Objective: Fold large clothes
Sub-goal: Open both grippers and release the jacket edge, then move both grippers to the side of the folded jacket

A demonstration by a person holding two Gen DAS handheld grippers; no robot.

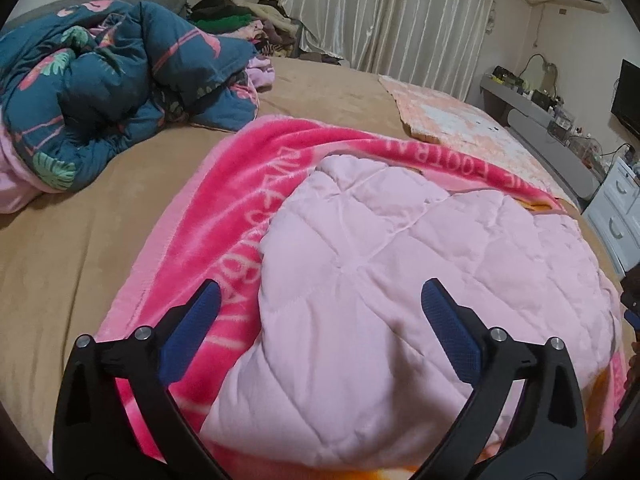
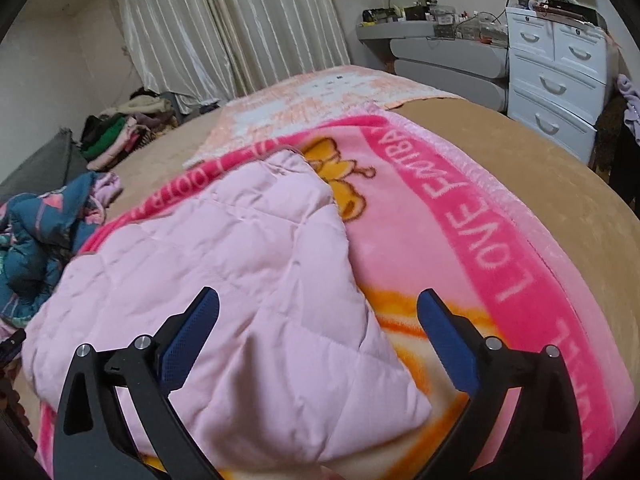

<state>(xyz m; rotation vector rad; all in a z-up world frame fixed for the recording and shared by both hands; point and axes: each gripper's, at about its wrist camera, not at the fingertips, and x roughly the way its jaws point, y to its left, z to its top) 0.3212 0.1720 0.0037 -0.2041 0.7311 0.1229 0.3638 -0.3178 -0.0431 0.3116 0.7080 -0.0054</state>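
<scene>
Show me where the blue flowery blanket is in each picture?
Left wrist view: the blue flowery blanket is bunched up at the upper left, on the bed, left of the pale pink quilted piece.
Right wrist view: the same blanket peeks in at the left edge, about halfway down.
Shared landmark: the striped curtains at the back of both pictures.

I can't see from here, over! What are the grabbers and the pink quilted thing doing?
Left gripper open, empty. Right gripper open, empty. Pale pink quilted garment lies folded on the pink blanket, released. Nothing in the way.
</scene>
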